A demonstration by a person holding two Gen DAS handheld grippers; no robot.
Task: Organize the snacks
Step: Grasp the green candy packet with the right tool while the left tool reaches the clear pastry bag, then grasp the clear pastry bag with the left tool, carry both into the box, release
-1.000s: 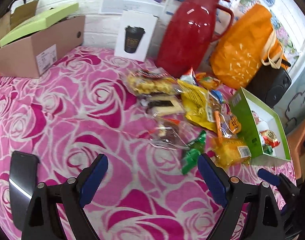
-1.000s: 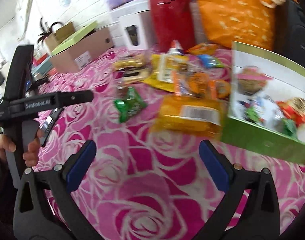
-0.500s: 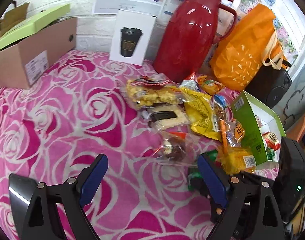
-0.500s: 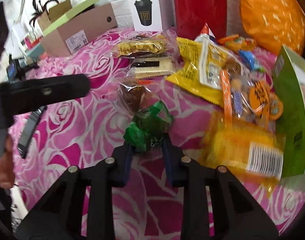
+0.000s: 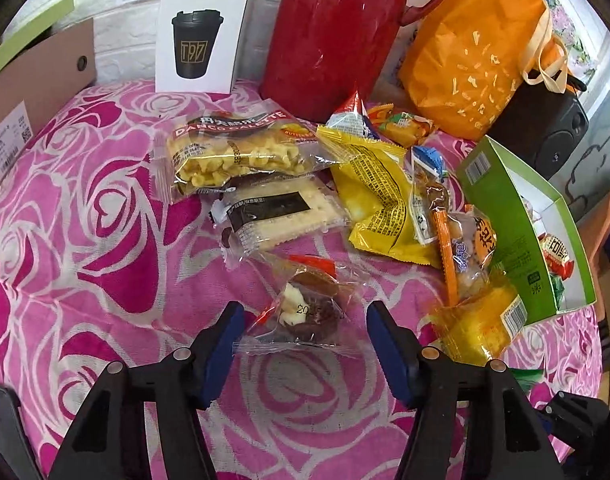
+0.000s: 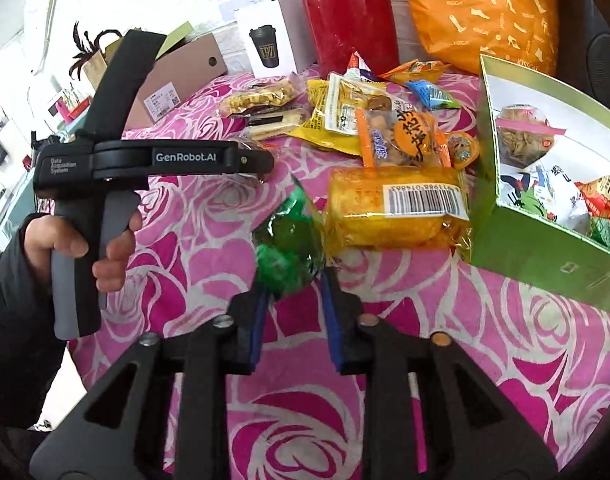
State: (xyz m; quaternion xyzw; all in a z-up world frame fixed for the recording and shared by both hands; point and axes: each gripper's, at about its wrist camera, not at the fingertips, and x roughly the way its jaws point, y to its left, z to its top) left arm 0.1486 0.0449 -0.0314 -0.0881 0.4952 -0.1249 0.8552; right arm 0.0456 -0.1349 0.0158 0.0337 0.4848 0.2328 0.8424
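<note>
Holding the green snack packet [image 6: 289, 240] clamped in the right claw [image 6: 293, 292], left of the green box [image 6: 545, 248]. Left claw [image 5: 301, 328] spread around the chocolate pastry packet [image 5: 309, 308] on the tabletop [image 5: 105, 240]. Risk: slippery wrapper may slide out, since only its near edge is pinched.

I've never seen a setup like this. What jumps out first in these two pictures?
First, the heap of bright snack packets scattered on a pink rose-patterned cloth, in front of a tall red jug and an orange bag. To the right stands an open green box already holding some snacks. The right gripper pinches a green packet, while the left gripper hangs open around a clear-wrapped brown cake.
</note>
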